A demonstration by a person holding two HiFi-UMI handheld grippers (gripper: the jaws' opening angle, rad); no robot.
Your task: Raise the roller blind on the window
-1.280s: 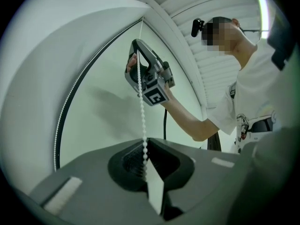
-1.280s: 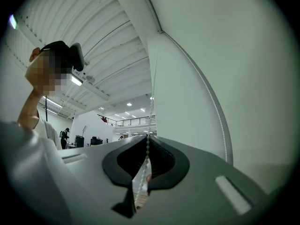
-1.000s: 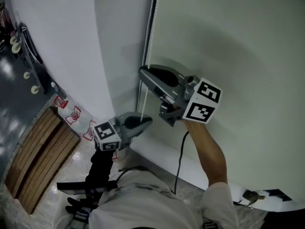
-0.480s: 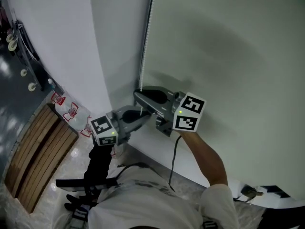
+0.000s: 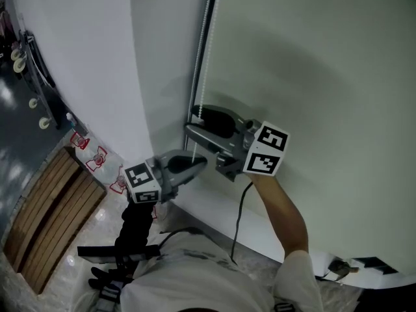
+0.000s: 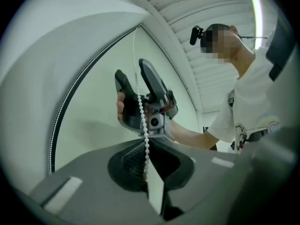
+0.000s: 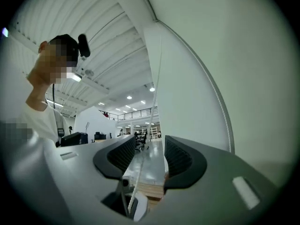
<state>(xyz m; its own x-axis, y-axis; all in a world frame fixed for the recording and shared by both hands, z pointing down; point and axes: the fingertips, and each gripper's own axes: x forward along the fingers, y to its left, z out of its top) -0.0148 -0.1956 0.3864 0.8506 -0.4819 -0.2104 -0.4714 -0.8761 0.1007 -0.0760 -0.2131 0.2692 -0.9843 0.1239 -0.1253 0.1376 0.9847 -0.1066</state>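
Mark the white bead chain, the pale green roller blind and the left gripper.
white bead chain (image 5: 206,44): head view, upper stretch.
pale green roller blind (image 5: 325,64): head view, bare fabric.
left gripper (image 5: 203,163): head view, between its fingertips, shut on the chain.

right gripper (image 5: 194,120) — lower, jaws newly apart round chain (image 5: 206,44)

— How does the left hand-held gripper (image 5: 200,164) stand?
— Clamped shut on the bead chain (image 5: 206,44), low down.
— And the right hand-held gripper (image 5: 192,120)?
— Higher on the chain, jaws just opened wide, the chain loose between them.
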